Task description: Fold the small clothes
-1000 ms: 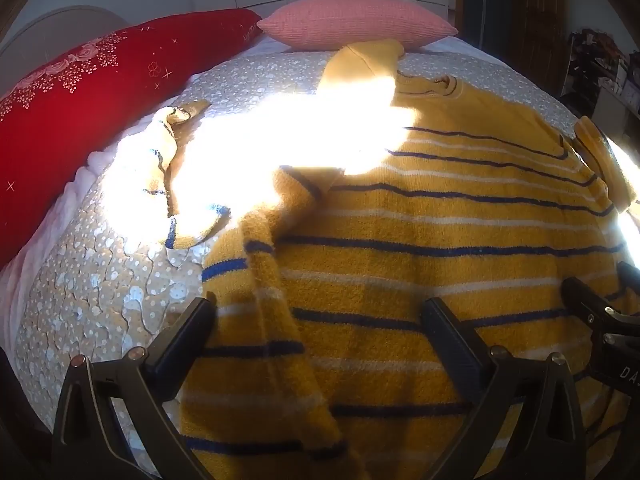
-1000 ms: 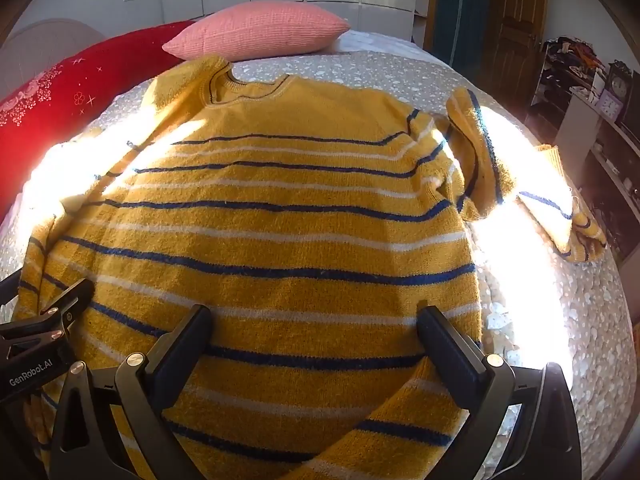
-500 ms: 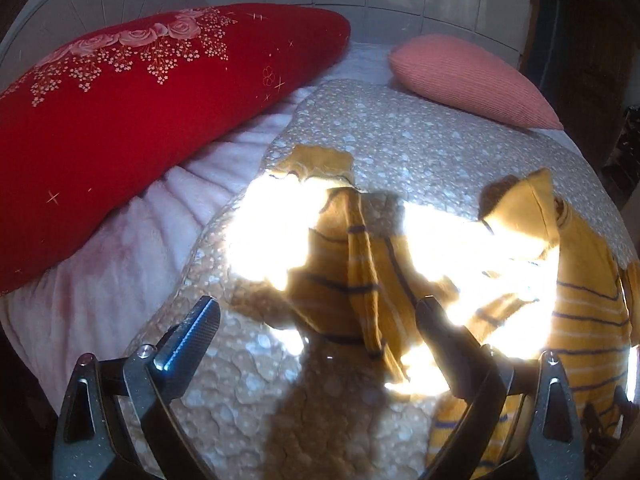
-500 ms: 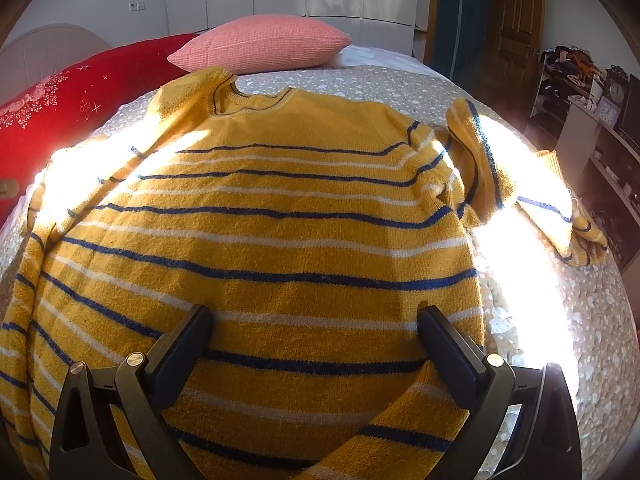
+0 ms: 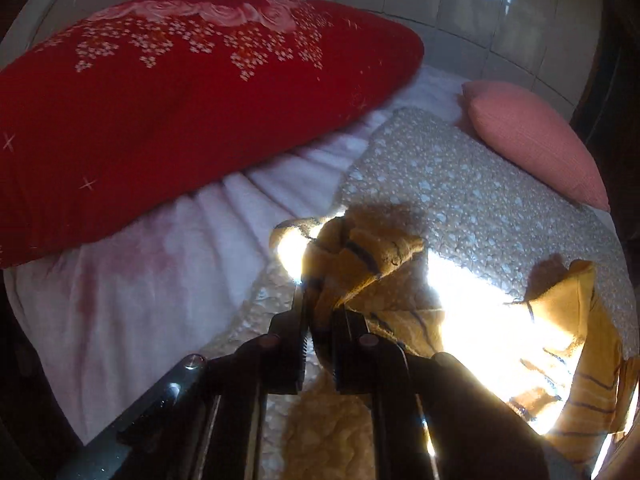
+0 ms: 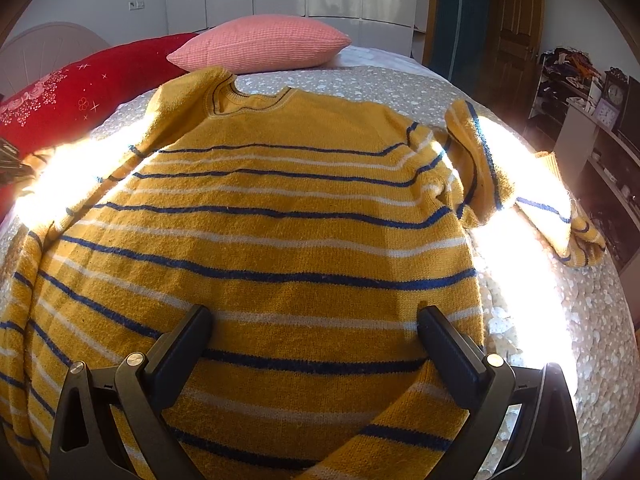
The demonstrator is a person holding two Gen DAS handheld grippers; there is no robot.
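Yellow wool with blue and white stripes: the sweater (image 6: 280,240) lies face up and spread flat across the bed (image 6: 580,340), neck toward the pink pillow (image 6: 260,44). My left claw (image 5: 318,320) is closing on the bunched sleeve (image 5: 360,248) out by the red pillow (image 5: 160,100), pads pinching the knit, I judge so I can carry it inward over the body. My right claw (image 6: 314,332) hovers spread wide above the hem, holding nothing. Harsh sun washes out both sleeve areas.
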